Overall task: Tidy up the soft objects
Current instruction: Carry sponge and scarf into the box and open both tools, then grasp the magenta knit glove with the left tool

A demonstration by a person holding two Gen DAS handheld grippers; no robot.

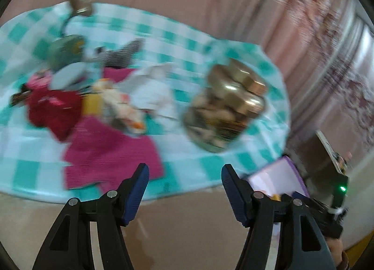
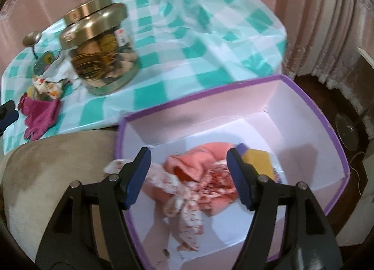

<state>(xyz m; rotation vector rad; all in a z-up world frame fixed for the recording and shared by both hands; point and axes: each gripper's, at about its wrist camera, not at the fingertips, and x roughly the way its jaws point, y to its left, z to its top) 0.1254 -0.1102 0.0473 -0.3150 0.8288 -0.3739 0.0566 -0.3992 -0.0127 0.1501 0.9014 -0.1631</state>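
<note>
My left gripper point(image 1: 185, 172) is open and holds nothing, near the front edge of the checked cloth; this view is blurred. Ahead of it lies a heap of soft things: a magenta cloth point(image 1: 109, 153), a red cloth point(image 1: 53, 111), a patterned cloth point(image 1: 121, 106) and a white cloth point(image 1: 152, 92). My right gripper point(image 2: 188, 155) hangs open over the purple-rimmed box point(image 2: 322, 115), its pads touching nothing. Inside the box lie a coral cloth point(image 2: 201, 160), a floral white cloth point(image 2: 187, 202) and a yellow item point(image 2: 257, 160). The magenta cloth point(image 2: 39, 113) shows far left.
A glass jar with a gold lid point(image 2: 100, 55) stands on the teal checked cloth point(image 2: 187, 64), between the heap and the box. Small metal objects point(image 2: 31, 38) sit at the far left. Pink curtains hang behind. A beige cushion point(image 2: 58, 165) lies left of the box.
</note>
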